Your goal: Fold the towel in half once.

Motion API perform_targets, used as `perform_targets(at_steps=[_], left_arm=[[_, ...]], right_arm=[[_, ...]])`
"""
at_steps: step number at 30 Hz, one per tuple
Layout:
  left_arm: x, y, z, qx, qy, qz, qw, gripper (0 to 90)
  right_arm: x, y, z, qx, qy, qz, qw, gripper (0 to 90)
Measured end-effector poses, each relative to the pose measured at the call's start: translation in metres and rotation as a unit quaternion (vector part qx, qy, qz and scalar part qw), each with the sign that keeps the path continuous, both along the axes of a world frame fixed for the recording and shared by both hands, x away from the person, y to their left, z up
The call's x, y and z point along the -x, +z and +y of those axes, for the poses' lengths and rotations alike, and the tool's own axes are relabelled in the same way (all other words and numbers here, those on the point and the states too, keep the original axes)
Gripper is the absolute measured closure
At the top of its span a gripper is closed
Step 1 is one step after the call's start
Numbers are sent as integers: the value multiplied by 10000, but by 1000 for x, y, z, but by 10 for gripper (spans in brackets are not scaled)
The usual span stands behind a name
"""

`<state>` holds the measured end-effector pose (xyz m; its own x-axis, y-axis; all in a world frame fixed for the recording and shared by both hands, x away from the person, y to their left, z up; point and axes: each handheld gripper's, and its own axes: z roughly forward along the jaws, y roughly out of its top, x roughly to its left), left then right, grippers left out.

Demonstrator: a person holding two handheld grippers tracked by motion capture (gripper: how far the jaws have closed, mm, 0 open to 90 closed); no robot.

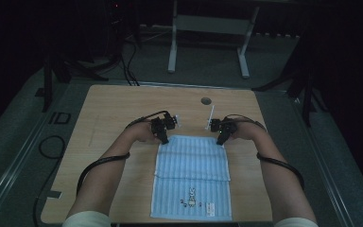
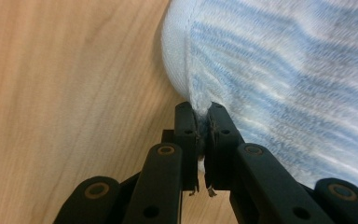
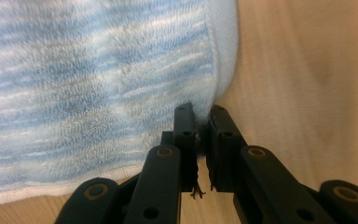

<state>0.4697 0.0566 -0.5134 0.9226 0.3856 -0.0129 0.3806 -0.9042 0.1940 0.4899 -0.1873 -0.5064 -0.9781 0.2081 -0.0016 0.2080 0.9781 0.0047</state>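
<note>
A light blue striped towel (image 1: pixel 193 172) lies flat on the wooden table (image 1: pixel 113 109), folded once, with a small printed figure near its front edge. My left gripper (image 1: pixel 164 140) pinches the towel's far left corner. Its jaws are shut on the white hem of the towel (image 2: pixel 279 84), with my left gripper (image 2: pixel 202 112) gathering a small pleat of cloth. My right gripper (image 1: pixel 220 141) pinches the far right corner. There the towel (image 3: pixel 93 88) has its edge caught between the closed jaws of my right gripper (image 3: pixel 202 112).
A round grommet hole (image 1: pixel 206 100) sits near the table's far edge. A thin white strip (image 1: pixel 211 116) stands just beyond the right hand. Cables (image 1: pixel 279 163) trail from both grippers along the forearms. A metal frame (image 1: pixel 208 42) stands on the floor behind the table.
</note>
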Motion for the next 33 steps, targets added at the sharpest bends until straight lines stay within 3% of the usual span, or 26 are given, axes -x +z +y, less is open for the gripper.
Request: perform_targets(at_steps=[1,4,5,8,9,11,15,17,18,19,20,24,25,26,28,29,33], left_arm=[[-1,7,3,140,79,-23,9999,850],[-3,17,8,278,154,-85,9995,850],[-5,29,12,431,251,-213,9985,850],[-7,41,16,475,303,-328,9979,850],[-8,47,18,508,350,-330,9976,850],[-10,58,20,462,352,-550,9968,850],[-12,87,24,573,376,-829,9942,849],[-12,87,24,573,376,-829,9942,849],[-14,114,27,615,456,-1223,9895,849],[-14,124,27,637,544,-1348,9873,849],[-15,134,28,658,558,-1435,9859,849],[-13,166,30,810,705,-1920,9755,848],[-12,171,31,883,732,-1923,9746,847],[-10,174,32,866,710,-1994,9735,847],[-6,176,34,909,725,-1954,9738,846],[-4,175,35,871,712,-2038,9725,845],[5,170,40,947,753,-1972,9729,845]], right_arm=[[-1,4,-1,-60,-19,-48,10000,832],[-3,14,-2,-170,-53,-131,9998,833],[-5,24,-4,-219,-78,-242,9994,833],[-8,33,-6,-276,-117,-361,9989,833],[-10,43,-8,-331,-166,-472,9982,833],[-12,48,-8,-354,-166,-512,9979,833],[-17,73,-8,-388,-217,-860,9953,833],[-18,80,-8,-417,-247,-947,9943,833],[-18,80,-8,-417,-247,-947,9943,833],[-23,107,-7,-472,-347,-1316,9896,833],[-25,116,-7,-493,-389,-1438,9876,833],[-29,154,-5,-591,-474,-2047,9759,832],[-28,162,-5,-663,-546,-2137,9731,832],[-27,168,-5,-741,-569,-2133,9725,831],[-24,176,-5,-728,-585,-2256,9697,831],[-21,177,-5,-745,-568,-2207,9708,831],[-6,174,-5,-626,-334,-2318,9702,829]])
